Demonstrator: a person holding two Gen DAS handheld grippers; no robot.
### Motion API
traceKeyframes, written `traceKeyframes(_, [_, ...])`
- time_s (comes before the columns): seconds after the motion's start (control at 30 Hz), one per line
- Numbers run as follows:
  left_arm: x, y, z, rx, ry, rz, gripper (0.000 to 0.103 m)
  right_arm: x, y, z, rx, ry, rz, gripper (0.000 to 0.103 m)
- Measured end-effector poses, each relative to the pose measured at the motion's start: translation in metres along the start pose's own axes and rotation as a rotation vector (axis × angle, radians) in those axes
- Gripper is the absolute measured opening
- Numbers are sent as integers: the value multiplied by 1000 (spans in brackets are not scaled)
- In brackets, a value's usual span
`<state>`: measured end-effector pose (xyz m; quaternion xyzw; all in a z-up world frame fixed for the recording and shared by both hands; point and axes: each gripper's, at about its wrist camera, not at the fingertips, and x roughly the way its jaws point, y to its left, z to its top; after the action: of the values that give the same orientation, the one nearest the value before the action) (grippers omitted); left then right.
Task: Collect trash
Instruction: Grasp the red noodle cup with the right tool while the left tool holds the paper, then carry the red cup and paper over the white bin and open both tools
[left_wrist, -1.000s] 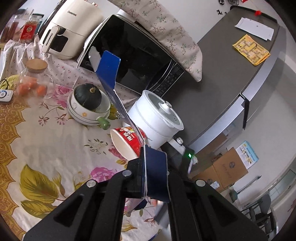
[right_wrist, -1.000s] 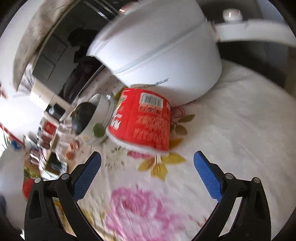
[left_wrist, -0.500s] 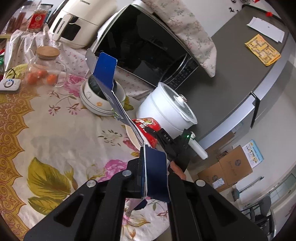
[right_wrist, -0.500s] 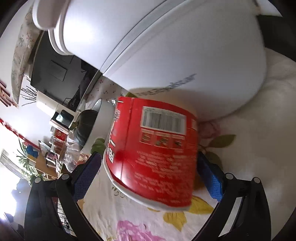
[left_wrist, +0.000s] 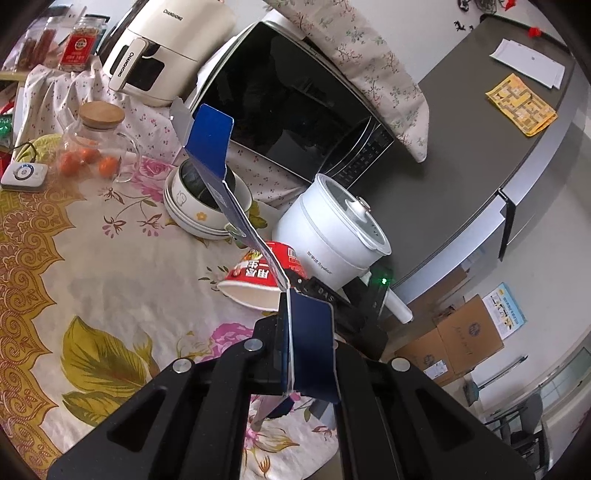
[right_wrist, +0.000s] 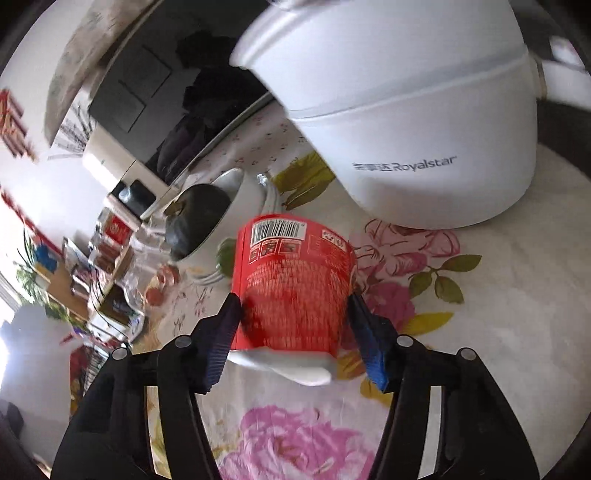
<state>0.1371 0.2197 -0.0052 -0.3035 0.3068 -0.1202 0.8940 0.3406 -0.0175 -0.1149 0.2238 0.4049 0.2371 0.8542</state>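
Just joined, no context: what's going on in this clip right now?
Trash pickup on a floral tablecloth. The right gripper has its blue pads on either side of a red paper instant-noodle cup lying tipped beside the white Royalstar electric pot; the pads appear to touch it. The left gripper is shut on a long blue flattened carton, held above the table.

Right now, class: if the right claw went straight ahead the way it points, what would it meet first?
The red instant-noodle cup, lying on its side between the claw's fingers. Past it, probably the white Royalstar pot; depth is unclear.
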Motion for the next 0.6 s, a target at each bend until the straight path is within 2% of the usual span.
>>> traceKeyframes(0.37, [-13,-2,1,-14,-25,-24,1,-58,24,-26,-84,-35,-57,55])
traceKeyframes(0.6, [-20,-19,-4,11,-25,-63,1,-117,30,-42,-115,-84,-60,55])
